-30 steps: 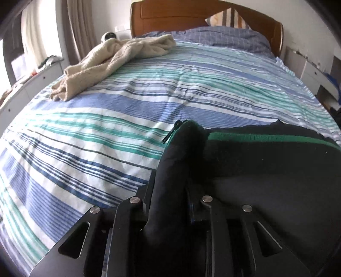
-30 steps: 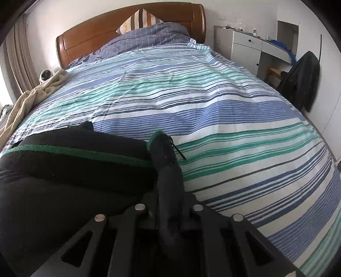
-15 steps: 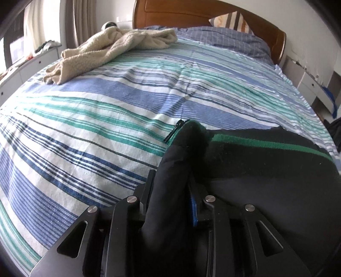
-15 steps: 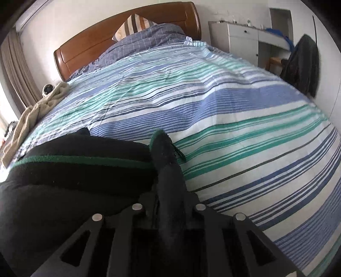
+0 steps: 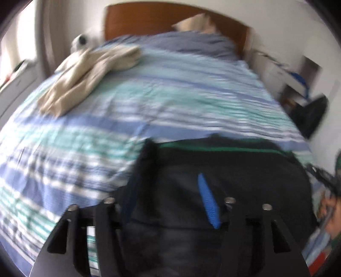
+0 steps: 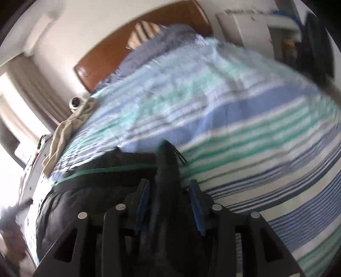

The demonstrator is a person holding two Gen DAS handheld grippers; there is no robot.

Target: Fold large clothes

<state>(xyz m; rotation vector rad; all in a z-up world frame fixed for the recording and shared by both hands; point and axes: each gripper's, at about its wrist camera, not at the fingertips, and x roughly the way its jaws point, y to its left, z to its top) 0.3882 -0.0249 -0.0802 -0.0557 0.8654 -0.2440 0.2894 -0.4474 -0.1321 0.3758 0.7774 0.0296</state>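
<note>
Black garment [image 5: 223, 170] lies crosswise on bed [image 5: 149, 102]; both tongs [image 5: 170, 191] [image 6: 168, 191] spread apart.

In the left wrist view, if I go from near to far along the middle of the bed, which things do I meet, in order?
Left gripper → black garment with a green stripe → striped bed cover → blue-grey pillow → wooden headboard.
</note>
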